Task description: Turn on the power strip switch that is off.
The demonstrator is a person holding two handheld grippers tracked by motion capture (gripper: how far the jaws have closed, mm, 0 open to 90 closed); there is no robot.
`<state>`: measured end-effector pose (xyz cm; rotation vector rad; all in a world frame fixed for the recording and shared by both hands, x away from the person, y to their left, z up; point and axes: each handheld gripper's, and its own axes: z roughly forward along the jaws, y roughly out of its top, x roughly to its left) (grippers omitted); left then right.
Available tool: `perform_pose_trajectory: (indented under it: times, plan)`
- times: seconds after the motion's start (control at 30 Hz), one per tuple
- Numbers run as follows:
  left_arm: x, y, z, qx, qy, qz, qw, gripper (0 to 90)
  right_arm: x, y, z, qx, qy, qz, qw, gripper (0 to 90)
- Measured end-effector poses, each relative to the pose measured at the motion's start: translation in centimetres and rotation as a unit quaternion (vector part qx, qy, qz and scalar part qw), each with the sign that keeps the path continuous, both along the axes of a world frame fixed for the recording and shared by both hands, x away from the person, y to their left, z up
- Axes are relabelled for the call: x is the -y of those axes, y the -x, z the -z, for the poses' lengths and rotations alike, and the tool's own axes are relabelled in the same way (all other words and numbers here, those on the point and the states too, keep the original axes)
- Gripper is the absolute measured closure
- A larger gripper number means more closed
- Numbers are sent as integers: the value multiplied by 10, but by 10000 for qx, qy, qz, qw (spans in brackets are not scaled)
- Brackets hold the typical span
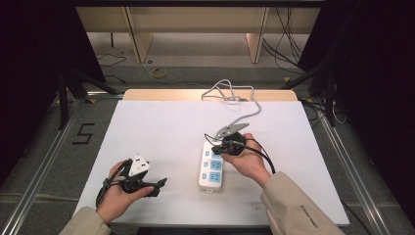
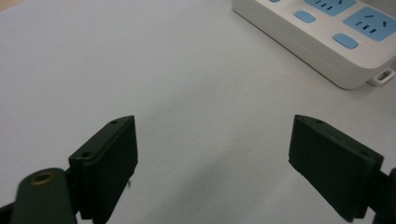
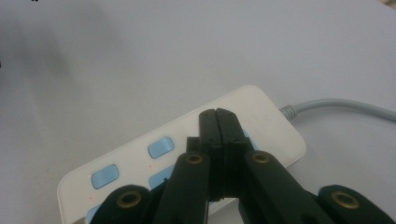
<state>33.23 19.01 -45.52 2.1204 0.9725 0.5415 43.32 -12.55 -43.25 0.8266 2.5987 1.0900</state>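
Pressing with right tool (image 3: 218,116), tips together and empty, down over far end of power strip (image 3: 140,163) directly beneath it on tabletop (image 1: 161,127), likely mid-switching, remaining blue buttons seemingly untouched; left tool (image 2: 212,154) spread apart, empty, strip ahead.

Glossy white plastic power strip (image 3: 187,154) on matt white tabletop (image 1: 161,132)
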Motion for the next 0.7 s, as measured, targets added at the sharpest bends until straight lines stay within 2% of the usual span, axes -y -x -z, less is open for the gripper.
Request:
perform_pose_trajectory:
  times: [0.7]
  plan:
    - [1,1,0,-8,18,-11,10000,152,-12,-7,2,-42,127,-7,9999,900]
